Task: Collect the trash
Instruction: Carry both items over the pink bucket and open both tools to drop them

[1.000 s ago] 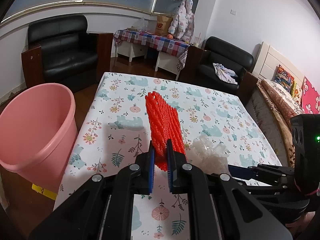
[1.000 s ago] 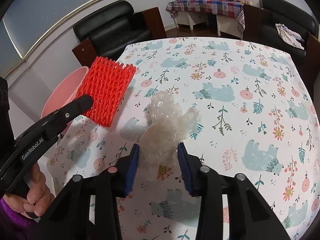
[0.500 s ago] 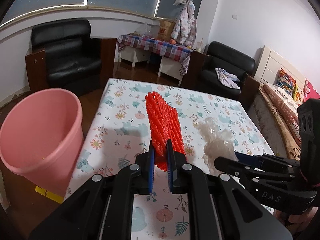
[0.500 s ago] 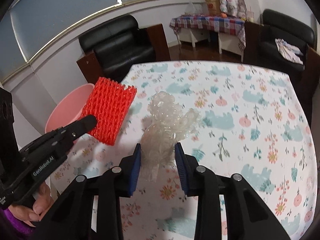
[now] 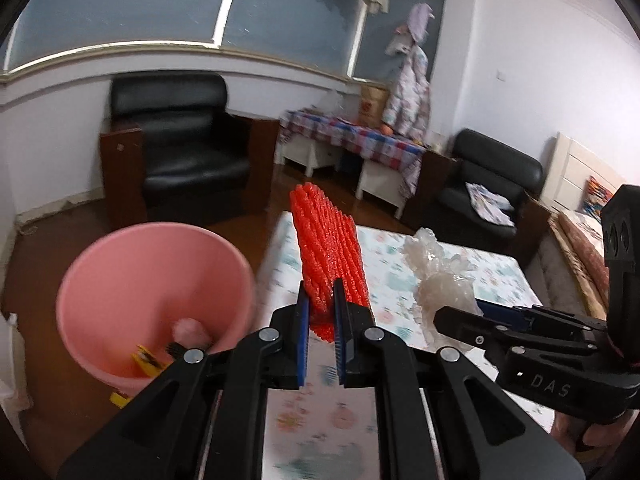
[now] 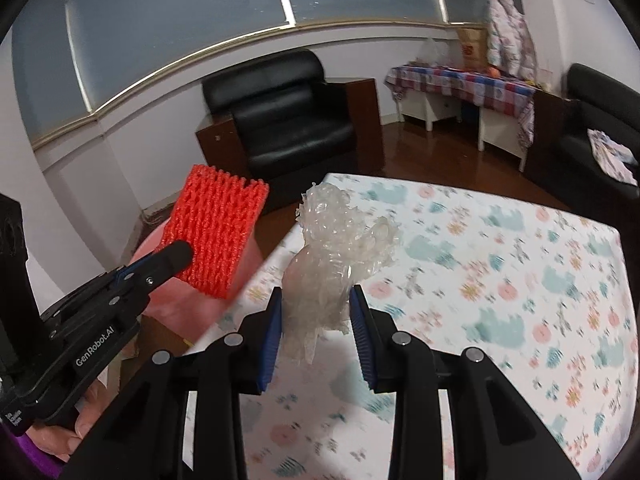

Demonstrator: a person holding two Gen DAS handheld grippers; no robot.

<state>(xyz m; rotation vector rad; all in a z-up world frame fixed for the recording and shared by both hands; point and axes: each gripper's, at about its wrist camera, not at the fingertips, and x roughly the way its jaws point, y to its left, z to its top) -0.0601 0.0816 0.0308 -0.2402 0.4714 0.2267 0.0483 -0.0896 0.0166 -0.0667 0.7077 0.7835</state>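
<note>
My left gripper [image 5: 320, 312] is shut on a red foam net sleeve [image 5: 326, 248] and holds it upright in the air, near the table's left edge. The sleeve also shows in the right wrist view [image 6: 216, 232]. My right gripper [image 6: 316, 316] is shut on a crumpled wad of clear plastic wrap [image 6: 340, 256], lifted above the table; the wad also shows in the left wrist view [image 5: 440, 276]. A pink bin [image 5: 120, 280] stands on the floor left of the table, with small yellow and dark bits of trash inside.
The table [image 6: 520, 280] has a white cloth printed with bears and flowers. A black armchair [image 5: 180, 148] stands behind the bin, another armchair [image 5: 492, 184] at the right. A low table with a plaid cloth [image 5: 352, 140] is by the far wall.
Both grippers have risen off the table and swung left toward the pink bin, each still holding its item. The bin's inside now shows in the left wrist view.
</note>
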